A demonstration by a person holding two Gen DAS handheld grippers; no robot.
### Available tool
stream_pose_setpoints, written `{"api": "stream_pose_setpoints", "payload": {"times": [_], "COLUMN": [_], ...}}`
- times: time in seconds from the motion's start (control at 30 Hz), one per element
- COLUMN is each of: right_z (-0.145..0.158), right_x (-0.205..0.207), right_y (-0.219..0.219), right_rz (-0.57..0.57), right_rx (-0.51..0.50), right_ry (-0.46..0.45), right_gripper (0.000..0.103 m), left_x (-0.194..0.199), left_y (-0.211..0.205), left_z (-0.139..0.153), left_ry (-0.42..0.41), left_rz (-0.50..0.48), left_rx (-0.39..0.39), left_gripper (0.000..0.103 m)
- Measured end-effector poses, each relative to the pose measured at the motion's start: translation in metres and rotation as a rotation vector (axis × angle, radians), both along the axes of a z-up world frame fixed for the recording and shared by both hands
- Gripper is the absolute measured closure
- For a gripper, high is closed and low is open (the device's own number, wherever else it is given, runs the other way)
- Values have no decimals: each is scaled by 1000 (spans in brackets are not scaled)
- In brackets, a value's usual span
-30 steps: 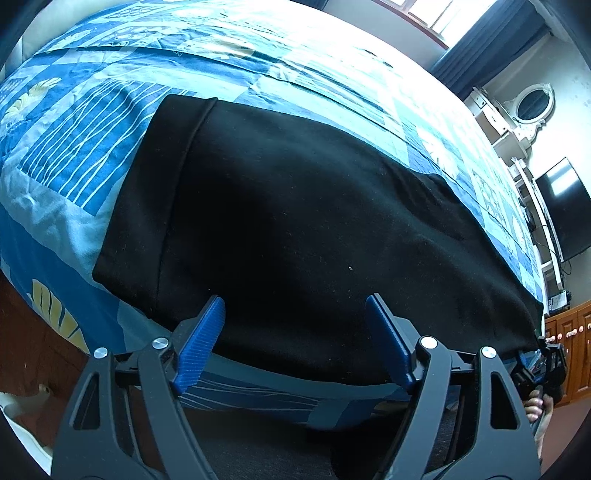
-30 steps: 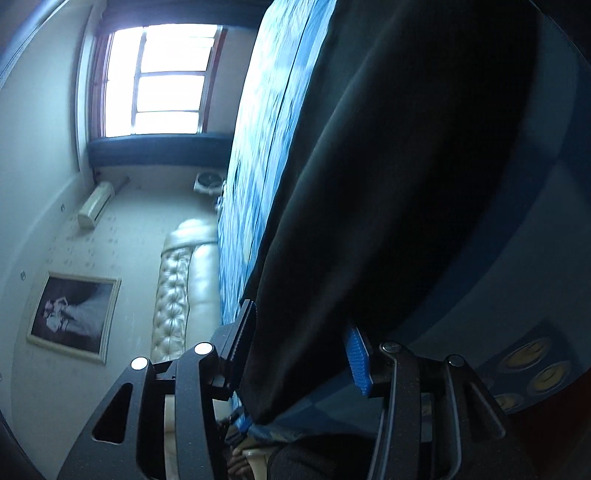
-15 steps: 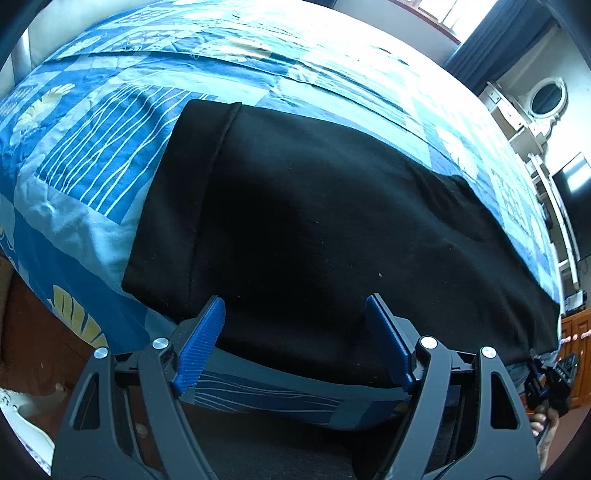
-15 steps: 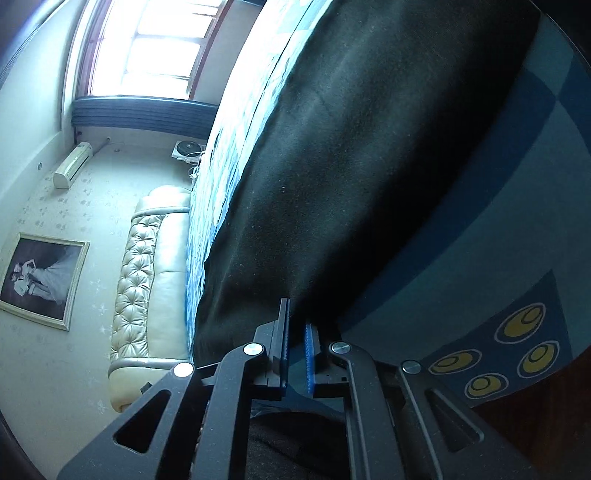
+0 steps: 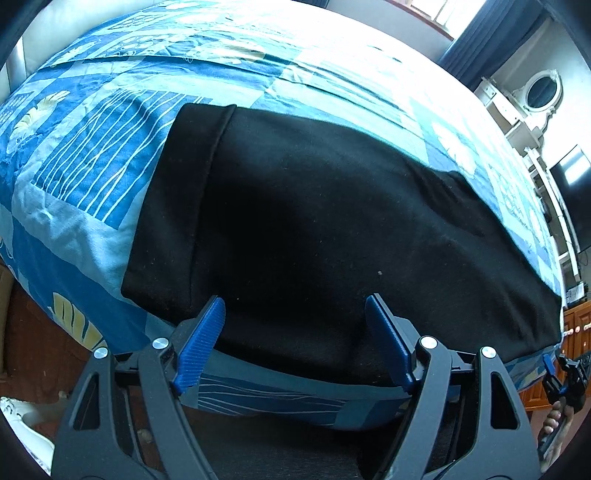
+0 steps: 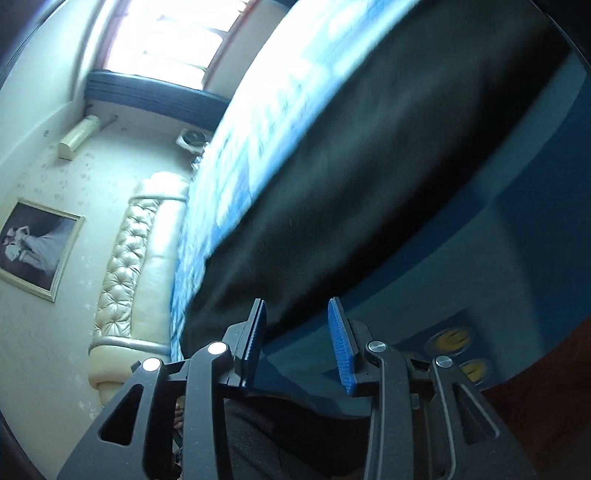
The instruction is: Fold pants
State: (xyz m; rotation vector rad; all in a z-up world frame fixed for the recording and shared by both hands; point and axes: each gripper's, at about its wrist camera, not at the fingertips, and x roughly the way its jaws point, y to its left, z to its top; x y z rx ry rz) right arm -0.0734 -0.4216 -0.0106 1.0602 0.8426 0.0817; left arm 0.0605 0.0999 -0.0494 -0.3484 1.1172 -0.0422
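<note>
Black pants (image 5: pixel 314 229) lie flat across the near edge of a bed with a blue patterned cover (image 5: pixel 155 74), waistband at the left. My left gripper (image 5: pixel 295 325) is open, its blue pads on either side of the pants' near edge, holding nothing. In the right wrist view the pants (image 6: pixel 369 184) run along the bed edge. My right gripper (image 6: pixel 297 325) is open, just off the pants' near hem. It shows small at the far right of the left wrist view (image 5: pixel 561 376).
The cover hangs down the bed's side (image 6: pixel 480 280). A tufted cream headboard (image 6: pixel 125 273), a framed picture (image 6: pixel 33 247) and a window (image 6: pixel 177 33) are beyond. A white dresser with an oval mirror (image 5: pixel 535 96) and wooden cabinets (image 5: pixel 576 325) stand at the right.
My right gripper closed at the pants' hem half a second ago and has opened again and pulled back. My left gripper stayed open and rose slightly over the pants.
</note>
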Motion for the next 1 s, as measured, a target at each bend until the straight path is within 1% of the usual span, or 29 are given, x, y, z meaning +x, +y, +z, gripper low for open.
{"api": "stream_pose_setpoints", "payload": {"times": [0.03, 0.07, 0.17, 0.23, 0.27, 0.37, 0.4, 0.5, 0.57, 0.6, 0.67, 0.73, 0.77, 0.8, 0.87, 0.9, 0.93, 1.0], "right_z": [6, 11, 29, 38, 38, 25, 17, -4, -16, -23, -29, -26, -25, -24, -23, -25, -25, -19], "right_x": [-8, -13, -34, -44, -47, -50, -49, -43, -37, -31, -20, -7, -1, 6, 13, 15, 14, 13], "right_y": [-18, -33, -99, -142, -166, -204, -215, -229, -231, -230, -223, -212, -207, -199, -188, -186, -186, -183], "right_rz": [-44, -81, -218, -307, -338, -412, -418, -421, -388, -361, -317, -270, -249, -222, -191, -189, -206, -236], "right_rx": [-6, -11, -30, -98, -122, -121, -97, -54, -11, 5, -8, -19, -22, -73, -131, -119, -112, -102], "right_ry": [-13, -22, -66, -71, -58, -18, -15, 4, -4, 12, 30, 24, 29, 64, 97, 106, 115, 103], "right_gripper": [57, 55, 49, 42, 41, 41, 41, 41, 41, 41, 40, 39, 41, 50, 62, 77, 79, 81], "left_x": [0, 0, -2, -2, -3, -4, -5, -9, -10, -10, -10, -11, -10, -11, -11, -11, -11, -12], "left_y": [1, 1, 2, 1, 0, -3, -4, -8, -10, -10, -10, -9, -8, -7, -6, -6, -6, -7], "left_z": [2, 3, 8, 11, 12, 16, 17, 21, 21, 20, 17, 15, 14, 13, 12, 12, 12, 14], "left_ry": [-10, -18, -54, -74, -87, -119, -131, -163, -163, -157, -135, -125, -118, -113, -104, -99, -97, -99], "left_rz": [2, 3, -2, -5, -8, -17, -23, -35, -44, -46, -50, -47, -38, -33, -25, -23, -22, -23], "left_rx": [-13, -21, -48, -55, -60, -54, -48, -23, -7, 1, 16, 22, 27, 30, 29, 27, 28, 34], "left_gripper": [25, 25, 25, 25, 25, 23, 20, 17, 16, 16, 16, 16, 16, 16, 16, 16, 16, 16]}}
